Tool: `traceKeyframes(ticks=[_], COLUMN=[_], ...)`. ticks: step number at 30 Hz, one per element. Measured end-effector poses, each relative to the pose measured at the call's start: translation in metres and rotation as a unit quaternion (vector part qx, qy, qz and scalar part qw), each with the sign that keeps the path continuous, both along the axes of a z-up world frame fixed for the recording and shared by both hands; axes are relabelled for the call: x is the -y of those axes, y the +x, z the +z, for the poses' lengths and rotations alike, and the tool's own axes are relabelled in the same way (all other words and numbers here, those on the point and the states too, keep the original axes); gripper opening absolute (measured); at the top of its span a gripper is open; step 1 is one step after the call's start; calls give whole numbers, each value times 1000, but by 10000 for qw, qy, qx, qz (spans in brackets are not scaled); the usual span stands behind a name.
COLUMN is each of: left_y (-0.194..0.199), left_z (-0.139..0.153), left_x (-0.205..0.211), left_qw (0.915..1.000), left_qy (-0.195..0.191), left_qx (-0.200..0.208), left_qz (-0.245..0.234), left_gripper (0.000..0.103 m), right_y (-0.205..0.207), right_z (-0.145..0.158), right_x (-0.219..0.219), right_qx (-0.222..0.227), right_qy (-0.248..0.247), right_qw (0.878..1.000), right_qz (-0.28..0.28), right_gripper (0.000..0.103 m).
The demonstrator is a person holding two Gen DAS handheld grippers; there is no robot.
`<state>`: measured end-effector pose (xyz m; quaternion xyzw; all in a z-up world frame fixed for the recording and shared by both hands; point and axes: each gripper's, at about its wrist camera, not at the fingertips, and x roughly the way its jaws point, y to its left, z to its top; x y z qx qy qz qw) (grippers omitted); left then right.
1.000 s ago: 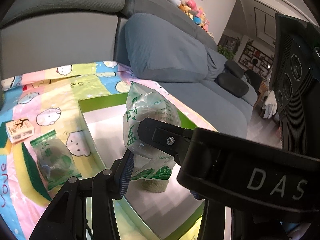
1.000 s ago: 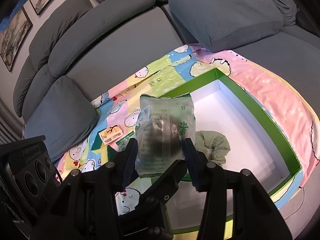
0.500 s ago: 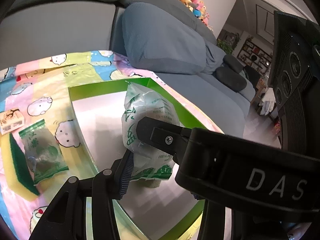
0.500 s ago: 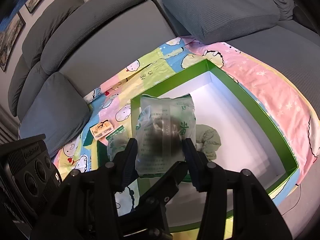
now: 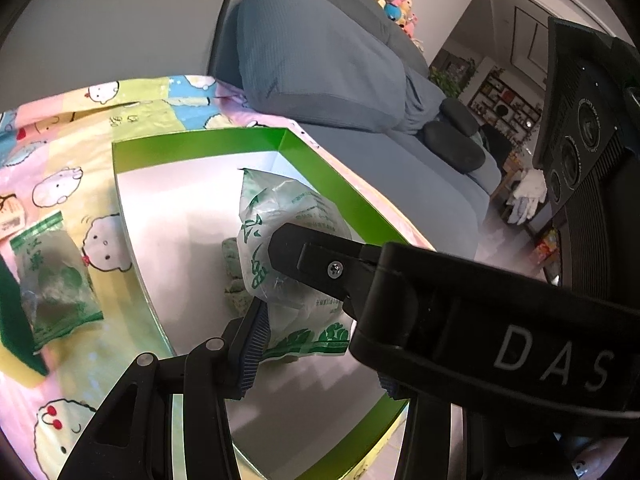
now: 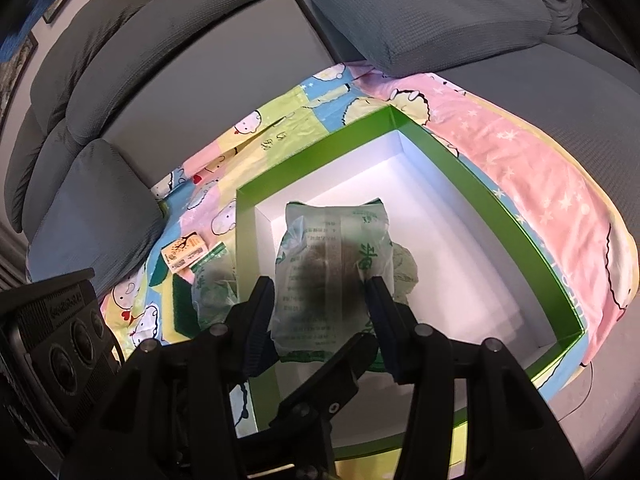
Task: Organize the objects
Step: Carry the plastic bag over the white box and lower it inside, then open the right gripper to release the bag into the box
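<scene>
Both the left gripper (image 5: 304,304) and the right gripper (image 6: 322,300) clamp one green-printed plastic packet (image 6: 330,272) above the open green box (image 6: 500,216), near its left wall, over a crumpled green cloth (image 6: 404,268)

You're working in soft, even indoor light with no hard shadows. The white floor of the green box (image 6: 460,248) glares brightest at its far corner and fades to grey shadow near you. Both fisheye views bend the sofa cushions (image 6: 420,12) strongly and darken to black at the rims. The near gripper bodies look soft, and the printed blanket (image 5: 68,360) at the left wrist view's near left is smeared.
</scene>
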<state>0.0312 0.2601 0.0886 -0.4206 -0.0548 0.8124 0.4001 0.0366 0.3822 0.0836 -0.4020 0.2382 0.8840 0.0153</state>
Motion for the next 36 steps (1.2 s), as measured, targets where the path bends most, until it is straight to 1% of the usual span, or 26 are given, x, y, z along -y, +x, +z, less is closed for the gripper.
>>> traceKeyframes(ticks=[3, 16, 18, 21, 22, 25, 27, 30, 32, 33, 34, 36], left_y=[0, 3, 4, 6, 8, 10, 11, 10, 9, 8, 7, 7], left_z=[-2, -2, -2, 1, 4, 11, 15, 21, 26, 27, 29, 33], left_x=[-1, -3, -2, 1, 3, 12, 20, 34, 46, 51, 58, 71], left_qw=[10000, 10000, 9999, 9999, 9999, 9997, 9992, 9980, 9971, 9966, 9957, 9938], left_qy=[-5, 5, 82, 68, 55, 10, -49, -83, -96, -105, -124, -158], left_qx=[77, 75, 128, 121, 70, -73, -169, -252, -279, -304, -358, -468], left_qz=[-23, -20, -8, 45, 75, 216, 360, 566, 702, 759, 842, 998], left_gripper=[48, 48, 48, 48, 48, 48, 48, 48, 53, 59, 61, 62], right_y=[-1, -1, 1, 4, 6, 8, 9, 9, 7, 7, 6, 5], right_z=[-2, -5, -3, 2, 3, 8, 12, 16, 18, 19, 20, 22], right_x=[-1, -4, -5, -7, -8, -8, -6, -4, 2, 3, 5, 11], right_qx=[42, 115, 88, -48, -104, -296, -402, -510, -541, -553, -570, -621], right_qy=[-5, -23, 5, -63, -93, -136, -154, -220, -184, -174, -167, -171], right_qw=[10000, 9999, 9998, 9996, 9995, 9990, 9986, 9979, 9980, 9980, 9980, 9978], right_qz=[-17, -107, -191, -270, -290, -317, -307, -329, -284, -263, -234, -174], right_gripper=[49, 48, 48, 48, 50, 58, 60, 66, 68, 68, 68, 69])
